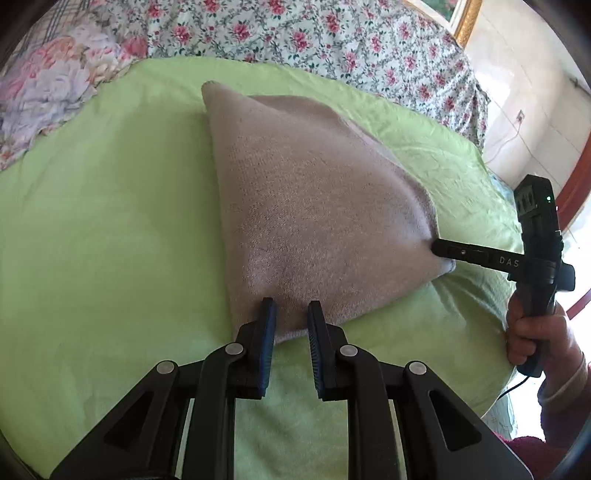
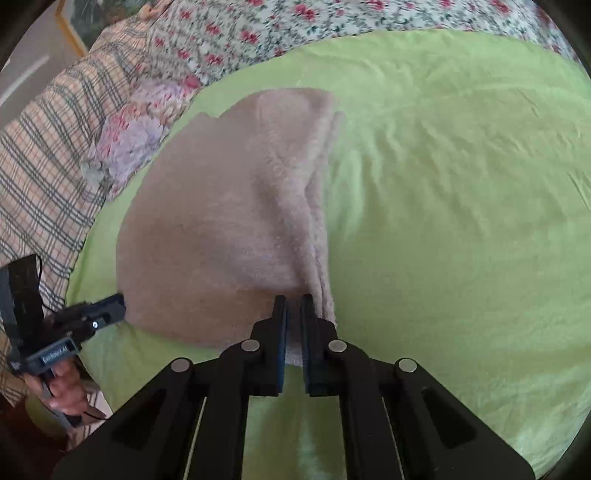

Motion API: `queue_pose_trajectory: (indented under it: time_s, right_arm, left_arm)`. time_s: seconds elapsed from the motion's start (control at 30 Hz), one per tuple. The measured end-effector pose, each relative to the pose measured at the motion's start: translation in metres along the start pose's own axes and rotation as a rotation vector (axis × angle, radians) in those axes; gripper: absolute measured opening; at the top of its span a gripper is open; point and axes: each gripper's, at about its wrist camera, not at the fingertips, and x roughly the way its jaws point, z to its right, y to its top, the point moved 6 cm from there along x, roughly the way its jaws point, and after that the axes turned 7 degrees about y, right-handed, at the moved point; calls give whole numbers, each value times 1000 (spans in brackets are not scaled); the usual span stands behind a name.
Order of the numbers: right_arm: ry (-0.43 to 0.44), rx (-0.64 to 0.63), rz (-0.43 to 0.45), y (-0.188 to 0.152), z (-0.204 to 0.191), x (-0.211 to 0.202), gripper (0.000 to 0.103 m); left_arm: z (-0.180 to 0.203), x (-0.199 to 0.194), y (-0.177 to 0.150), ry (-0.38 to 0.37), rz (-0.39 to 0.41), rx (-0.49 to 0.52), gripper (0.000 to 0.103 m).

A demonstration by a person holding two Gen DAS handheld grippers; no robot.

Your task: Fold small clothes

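A beige fleecy garment [image 1: 306, 206] lies folded on a green sheet [image 1: 110, 229]; it also shows in the right wrist view [image 2: 221, 229]. My left gripper [image 1: 291, 310] has its jaws around the garment's near corner with a gap between them, cloth lying in the gap. My right gripper [image 2: 294, 304] is nearly closed on the garment's other near corner, with cloth pinched between the pads. In the left wrist view the right gripper [image 1: 439, 251] grips the cloth's right corner. In the right wrist view the left gripper [image 2: 118, 306] touches the cloth's left edge.
The green sheet [image 2: 461, 221] covers a bed. A floral cover [image 1: 332, 33] lies behind it, a floral pillow [image 1: 55, 92] and a plaid cloth [image 2: 44, 166] to the left. A white wall [image 1: 528, 110] stands at right.
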Motion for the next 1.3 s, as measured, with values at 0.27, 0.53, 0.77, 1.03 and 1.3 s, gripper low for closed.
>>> queue_pose_trajectory:
  time_s: [0.27, 0.53, 0.77, 1.03, 1.3]
  right_arm:
    - [-35, -15, 18, 1, 5, 5, 6]
    - [-75, -38, -6, -8, 2, 1, 6]
    - [-15, 54, 78, 15, 1, -34, 23]
    - [20, 168, 129, 64, 32, -9, 50]
    - [14, 64, 136, 39, 0, -32, 53]
  left_arm:
    - [7, 3, -3, 64, 11, -10, 17]
    - [4, 1, -8, 80, 17, -5, 18]
    - [7, -25, -13, 83, 13, -8, 42]
    - [-14, -36, 5, 135, 10, -86, 46]
    - [-20, -45, 24, 267, 36, -61, 77]
